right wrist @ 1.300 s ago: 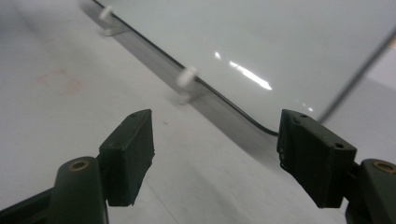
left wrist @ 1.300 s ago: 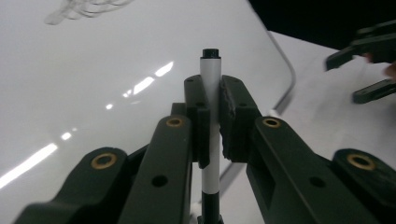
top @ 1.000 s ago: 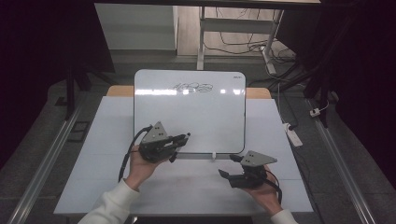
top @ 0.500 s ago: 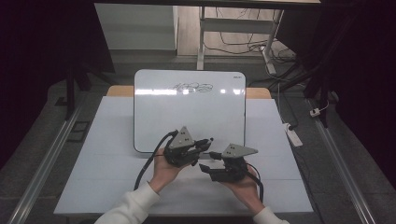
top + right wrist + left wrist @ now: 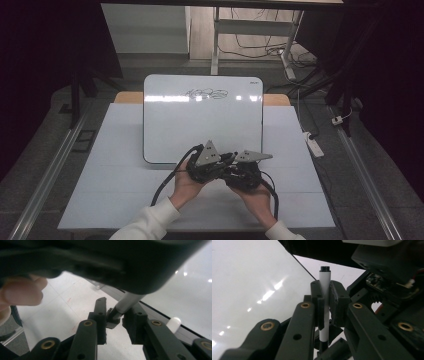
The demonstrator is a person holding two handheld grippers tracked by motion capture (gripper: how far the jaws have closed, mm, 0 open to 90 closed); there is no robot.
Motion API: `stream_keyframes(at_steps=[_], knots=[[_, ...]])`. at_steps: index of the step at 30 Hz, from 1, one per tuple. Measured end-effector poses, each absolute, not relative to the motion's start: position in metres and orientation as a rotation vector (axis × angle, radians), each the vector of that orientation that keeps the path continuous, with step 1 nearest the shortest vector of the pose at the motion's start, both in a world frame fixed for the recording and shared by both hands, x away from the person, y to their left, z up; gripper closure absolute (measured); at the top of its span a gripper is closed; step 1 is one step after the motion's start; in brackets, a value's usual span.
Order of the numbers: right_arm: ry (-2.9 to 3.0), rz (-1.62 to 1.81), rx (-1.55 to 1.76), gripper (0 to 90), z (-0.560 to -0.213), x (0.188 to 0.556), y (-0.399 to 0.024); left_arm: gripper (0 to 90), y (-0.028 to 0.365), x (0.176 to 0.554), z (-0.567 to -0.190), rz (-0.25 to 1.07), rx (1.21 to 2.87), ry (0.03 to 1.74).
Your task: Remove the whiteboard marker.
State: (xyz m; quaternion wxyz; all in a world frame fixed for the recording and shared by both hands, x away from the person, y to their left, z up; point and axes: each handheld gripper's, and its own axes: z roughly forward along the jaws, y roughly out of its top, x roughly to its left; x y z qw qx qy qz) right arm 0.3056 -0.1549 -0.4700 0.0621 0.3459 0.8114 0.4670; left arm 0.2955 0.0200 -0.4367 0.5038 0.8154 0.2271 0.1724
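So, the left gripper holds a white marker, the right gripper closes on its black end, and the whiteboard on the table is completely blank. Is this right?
Not quite: the whiteboard is not blank. The high view shows a dark scribble near its far edge. The rest holds: the left gripper clamps the white marker, and the right gripper, whose jaws have just been closing, has the marker's black end between them.

A pale tabletop [image 5: 125, 200] stands in a dim room with a grey floor [image 5: 45, 150]. Metal rails [image 5: 50, 170] flank it. Beyond, white table legs [image 5: 215, 45], tangled cables [image 5: 260, 47] and a white power strip [image 5: 315, 145] lie on the floor.
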Motion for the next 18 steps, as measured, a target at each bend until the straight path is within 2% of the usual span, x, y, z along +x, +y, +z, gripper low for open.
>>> stream_keyframes(at_steps=[3,10,15,18], knots=[[2.445,1.410,1.077,77.1,-0.472,0.309,-0.158,80.5,0.018,0.294,-0.437,0.415,1.972,0.539],[2.436,1.424,1.089,77.7,-0.476,0.310,-0.160,74.0,0.015,0.295,-0.438,0.352,1.971,0.523],[2.396,1.454,1.091,77.8,-0.476,0.310,-0.165,53.4,0.022,0.291,-0.430,0.350,1.948,0.525],[2.368,1.478,1.088,77.8,-0.475,0.311,-0.171,44.9,0.052,0.283,-0.419,0.393,1.925,0.567]])
